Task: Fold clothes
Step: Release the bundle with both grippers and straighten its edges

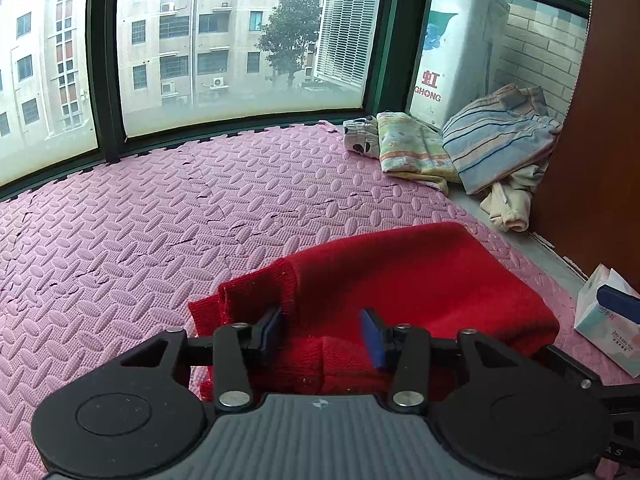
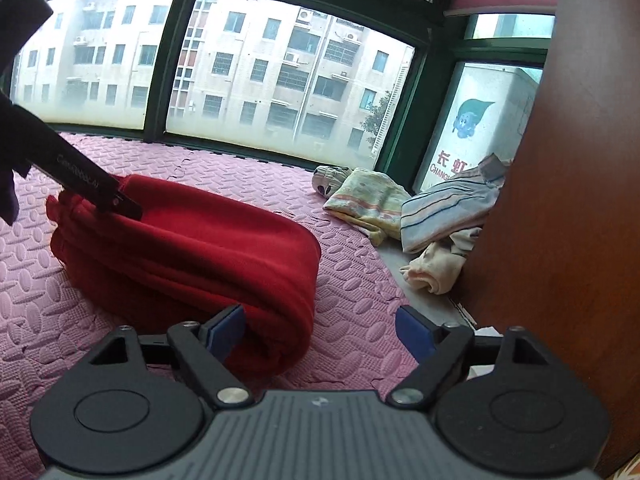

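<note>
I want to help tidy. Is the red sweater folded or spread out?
Folded. The red sweater lies as a thick bundle with stacked layers at its edge on the pink foam mat.

1. We see the folded sweater [image 2: 188, 248] lying on the foam mat [image 2: 360, 288], in front of the window [image 2: 280, 80].
2. Right of it, by the far corner, a pile of clothes [image 2: 420, 208] rests at the mat's edge.
3. A wooden panel [image 2: 560, 200] stands right of that pile.
4. A tissue box [image 1: 604, 320] sits on the mat, right of the sweater.
</note>
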